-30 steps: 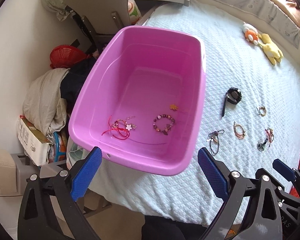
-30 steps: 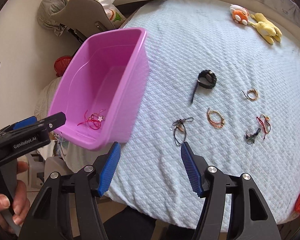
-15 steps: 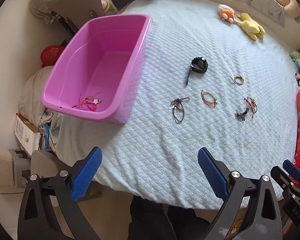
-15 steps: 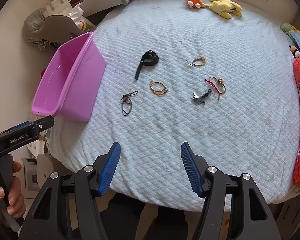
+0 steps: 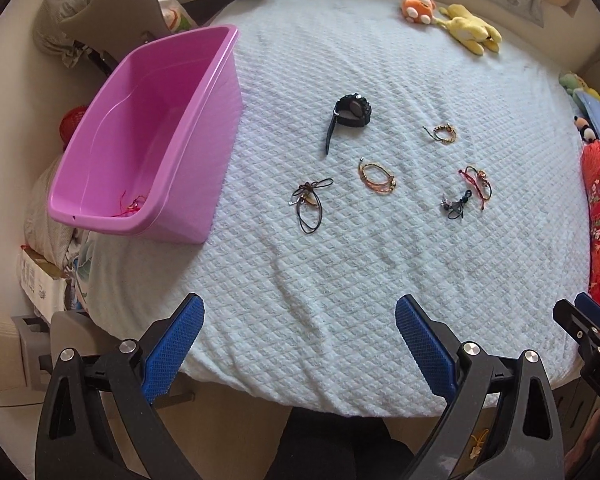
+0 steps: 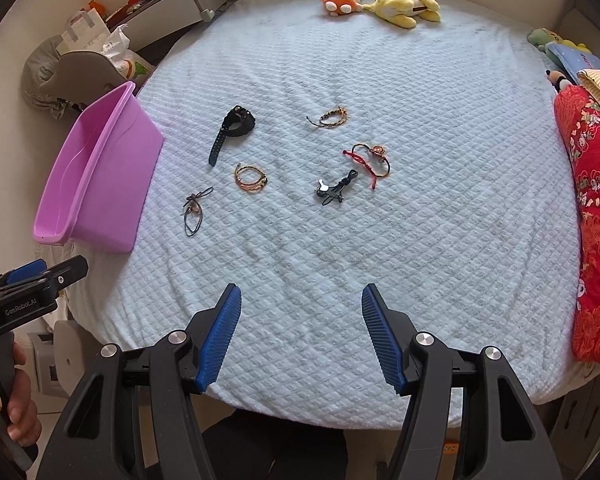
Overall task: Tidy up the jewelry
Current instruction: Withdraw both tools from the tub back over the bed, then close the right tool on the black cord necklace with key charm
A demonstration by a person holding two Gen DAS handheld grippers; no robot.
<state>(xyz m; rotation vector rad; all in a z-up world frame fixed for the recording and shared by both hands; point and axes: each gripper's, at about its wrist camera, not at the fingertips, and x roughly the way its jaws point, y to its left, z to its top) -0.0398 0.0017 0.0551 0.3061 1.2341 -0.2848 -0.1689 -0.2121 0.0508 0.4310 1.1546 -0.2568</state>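
A pink plastic bin [image 5: 148, 140] [image 6: 100, 184] sits at the left edge of a bed, with a red string bracelet [image 5: 132, 208] in its near corner. On the pale blue quilt [image 5: 340, 260] lie a black watch [image 5: 350, 114] [image 6: 236, 124], a black cord necklace [image 5: 310, 202] [image 6: 194, 210], an orange bracelet [image 5: 376, 178] [image 6: 250, 178], a braided gold bracelet [image 5: 442, 134] [image 6: 330, 118], a dark cord piece [image 5: 456, 204] [image 6: 334, 190] and a red bracelet [image 5: 476, 180] [image 6: 370, 158]. My left gripper [image 5: 300, 344] and right gripper [image 6: 300, 332] hover open and empty over the bed's near edge.
Plush toys [image 6: 380, 2] lie at the far side of the bed. A red patterned cloth [image 6: 596, 220] covers the right edge. A grey chair [image 5: 112, 12] and bags stand left of the bin. A hand [image 6: 8, 412] holds the left gripper's handle.
Both views have swung right from above the bin to over the quilt. The bin has slid to the left and the scattered jewelry now lies ahead of both grippers. Jaws unchanged.
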